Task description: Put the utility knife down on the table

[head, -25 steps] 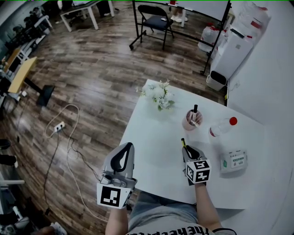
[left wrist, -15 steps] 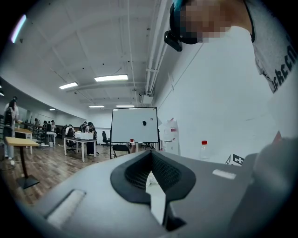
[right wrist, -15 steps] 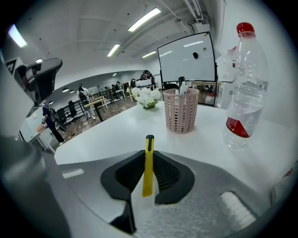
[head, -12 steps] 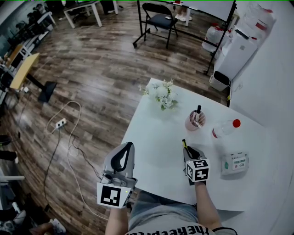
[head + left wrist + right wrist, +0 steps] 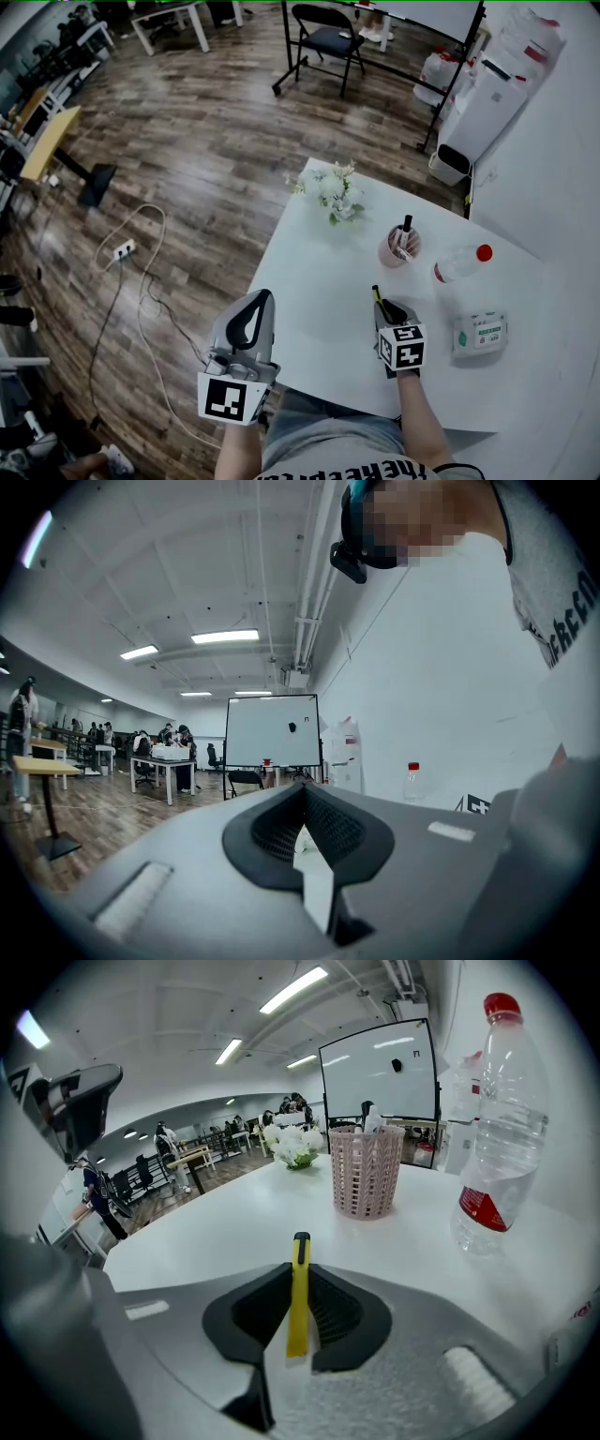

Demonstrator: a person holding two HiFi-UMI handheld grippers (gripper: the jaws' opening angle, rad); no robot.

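1. Two tools show: your left tool is clenched on nothing, at the bench's left edge.
2. Your right tool grasps the knife, which points forward over the bench.
3. Cup and bottle stand beyond.

We found the utility knife, slim and yellow with a black tip, clamped on edge between the jaws of the right claw, pointing forward over the white bench.
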